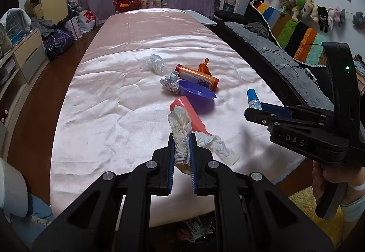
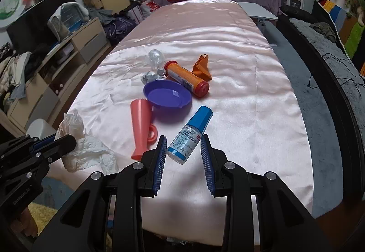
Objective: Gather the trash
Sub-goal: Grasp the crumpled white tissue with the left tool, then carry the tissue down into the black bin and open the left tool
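Observation:
My left gripper is shut on a crumpled white tissue above the pink satin tablecloth; the tissue also shows in the right wrist view. My right gripper is open, its fingers either side of a small blue-capped eye-drop bottle lying on the cloth. More trash lies further back: a crumpled paper ball, a clear plastic wad and an orange wrapper.
An orange tube, a purple dish and a salmon-pink cone lie mid-table. A white bin stands at the left of the table's near end. Red basket and bottles sit at the far end. A sofa runs along the right.

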Demonstrator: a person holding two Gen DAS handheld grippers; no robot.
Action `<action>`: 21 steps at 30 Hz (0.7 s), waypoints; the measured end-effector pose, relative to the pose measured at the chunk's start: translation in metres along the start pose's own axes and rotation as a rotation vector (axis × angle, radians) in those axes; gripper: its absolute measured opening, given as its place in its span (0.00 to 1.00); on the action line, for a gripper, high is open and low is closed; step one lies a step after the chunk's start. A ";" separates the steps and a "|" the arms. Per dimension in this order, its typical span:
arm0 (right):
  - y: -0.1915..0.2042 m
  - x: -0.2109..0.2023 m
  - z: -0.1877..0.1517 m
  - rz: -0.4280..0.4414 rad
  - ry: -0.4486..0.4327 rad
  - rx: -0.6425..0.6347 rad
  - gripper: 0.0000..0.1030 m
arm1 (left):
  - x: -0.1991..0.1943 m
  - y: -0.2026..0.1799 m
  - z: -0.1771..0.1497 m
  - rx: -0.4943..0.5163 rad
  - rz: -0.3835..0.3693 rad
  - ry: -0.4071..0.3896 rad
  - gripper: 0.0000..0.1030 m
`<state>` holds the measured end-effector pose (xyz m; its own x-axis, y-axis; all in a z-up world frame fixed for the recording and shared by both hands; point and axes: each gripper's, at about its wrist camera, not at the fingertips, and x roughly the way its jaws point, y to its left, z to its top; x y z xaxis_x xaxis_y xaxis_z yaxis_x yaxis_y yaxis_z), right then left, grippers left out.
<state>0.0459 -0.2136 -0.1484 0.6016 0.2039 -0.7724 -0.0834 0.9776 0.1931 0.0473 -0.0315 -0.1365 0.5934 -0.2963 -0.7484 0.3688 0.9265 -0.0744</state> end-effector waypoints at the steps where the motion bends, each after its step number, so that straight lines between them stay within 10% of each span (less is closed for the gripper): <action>1: 0.002 -0.006 -0.004 -0.001 -0.002 -0.004 0.31 | -0.005 -0.001 -0.004 0.000 0.003 -0.001 0.10; 21: 0.023 -0.047 -0.112 0.077 0.081 -0.002 0.31 | -0.029 -0.020 -0.127 -0.063 -0.077 0.136 0.11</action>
<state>-0.0737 -0.1947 -0.1755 0.5267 0.2818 -0.8019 -0.1281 0.9590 0.2529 -0.0677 -0.0123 -0.1972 0.4613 -0.3372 -0.8207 0.3618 0.9161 -0.1730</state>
